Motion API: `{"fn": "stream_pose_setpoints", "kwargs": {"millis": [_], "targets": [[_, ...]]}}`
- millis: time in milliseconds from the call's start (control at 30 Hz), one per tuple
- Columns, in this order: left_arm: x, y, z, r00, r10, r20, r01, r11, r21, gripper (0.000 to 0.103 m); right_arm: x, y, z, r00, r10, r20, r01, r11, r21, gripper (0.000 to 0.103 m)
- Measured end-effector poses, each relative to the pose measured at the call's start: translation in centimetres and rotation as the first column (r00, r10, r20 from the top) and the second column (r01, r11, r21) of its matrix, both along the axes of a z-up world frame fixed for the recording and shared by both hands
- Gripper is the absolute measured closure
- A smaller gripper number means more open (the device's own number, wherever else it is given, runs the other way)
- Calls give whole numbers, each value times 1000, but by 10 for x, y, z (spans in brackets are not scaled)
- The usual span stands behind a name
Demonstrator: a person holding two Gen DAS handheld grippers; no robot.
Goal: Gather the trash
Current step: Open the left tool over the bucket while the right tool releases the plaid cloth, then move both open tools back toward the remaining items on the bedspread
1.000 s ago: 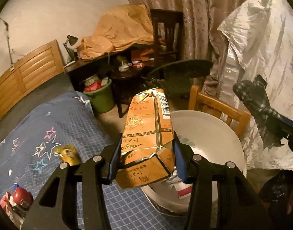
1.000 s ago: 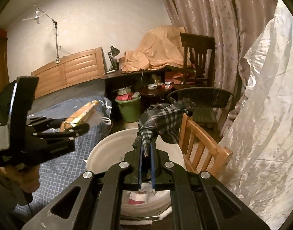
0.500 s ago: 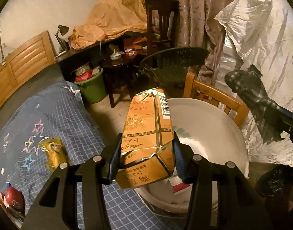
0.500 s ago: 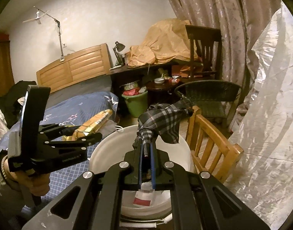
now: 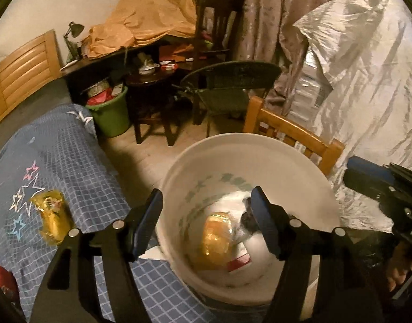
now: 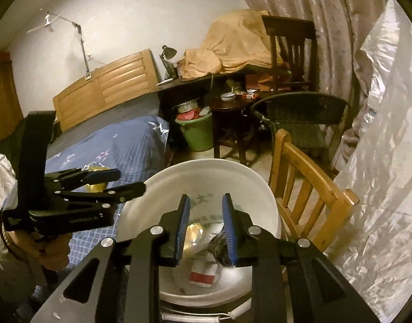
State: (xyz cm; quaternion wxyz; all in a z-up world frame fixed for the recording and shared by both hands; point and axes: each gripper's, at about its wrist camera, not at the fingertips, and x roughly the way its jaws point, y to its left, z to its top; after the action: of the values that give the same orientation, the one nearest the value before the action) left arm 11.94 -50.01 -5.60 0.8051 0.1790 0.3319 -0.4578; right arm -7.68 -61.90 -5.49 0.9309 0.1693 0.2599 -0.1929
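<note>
With both tools [image 5: 206, 223] [image 6: 206, 223] just opened, empty over the bucket [image 5: 300, 156], target the gold wrapper [image 5: 51, 219] on the bed [image 5: 79, 161]: light, crinkly, slippery; pinch its middle.

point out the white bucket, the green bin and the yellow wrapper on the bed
white bucket [image 5: 259, 140]: left wrist view, far rim.
green bin [image 6: 199, 137]: right wrist view, front wall.
yellow wrapper [image 5: 51, 219]: left wrist view, middle of the crumpled foil.

Dim warm indoor light, fisheye-bent edges, dark vignette corners, slight motion blur
</note>
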Motion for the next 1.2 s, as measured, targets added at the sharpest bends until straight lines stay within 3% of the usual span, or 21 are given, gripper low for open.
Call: {"fn": "stream_pose_setpoints", "kwargs": {"millis": [267, 433, 667, 900, 1033, 1200], "targets": [[-1, 22, 9, 999, 42, 21, -42, 999, -27, 38, -4, 7, 4, 1000, 1, 24, -1, 1000, -8, 77], [-2, 47, 7, 991, 111, 74, -109, 994, -31, 30, 1, 27, 9, 999, 14, 48, -12, 999, -38, 77], [8, 90, 8, 968, 232, 90, -228, 972, -54, 27, 5, 82, 26, 991, 18, 130, 4, 985, -171, 77], [16, 167, 16, 920, 380, 90, -370, 922, -113, 22, 11, 144, 29, 976, 46, 211, 18, 957, -291, 76], [24, 221, 19, 882, 468, 57, -458, 879, -130, 21, 32, 173, 21, 974, 107, 199, -51, 962, -267, 75], [34, 296, 28, 813, 582, 11, -573, 803, -164, 21, 71, 222, 10, 962, 227, 150, -192, 957, -218, 74]]}}
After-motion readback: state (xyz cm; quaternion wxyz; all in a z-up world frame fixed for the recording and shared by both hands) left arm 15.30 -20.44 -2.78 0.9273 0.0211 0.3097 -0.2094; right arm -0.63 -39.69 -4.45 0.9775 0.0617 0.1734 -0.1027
